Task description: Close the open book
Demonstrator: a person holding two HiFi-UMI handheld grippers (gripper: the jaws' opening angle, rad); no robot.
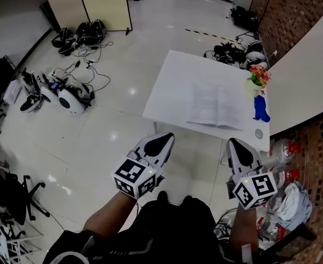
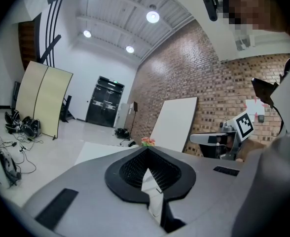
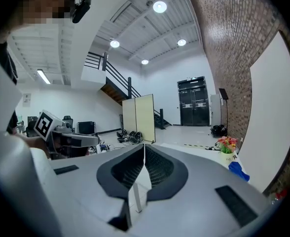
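Observation:
An open book [image 1: 216,106] lies flat on the white table [image 1: 172,81], towards its near right side. My left gripper [image 1: 160,142] and right gripper [image 1: 235,147] hover side by side over the floor, just short of the table's near edge, both pointing at it. Neither touches the book. In the left gripper view the jaw tips of the left gripper [image 2: 148,149] meet, with nothing between them. The right gripper [image 3: 144,145] is likewise shut and empty. The book is hidden behind the jaws in both gripper views.
A vase of flowers [image 1: 257,78], a blue object [image 1: 260,110] and a small round disc [image 1: 259,133] stand along the table's right edge. A large white board [image 1: 310,65] leans at the right. Cables and gear [image 1: 68,92] lie on the floor left; bottles [image 1: 285,147] lie right.

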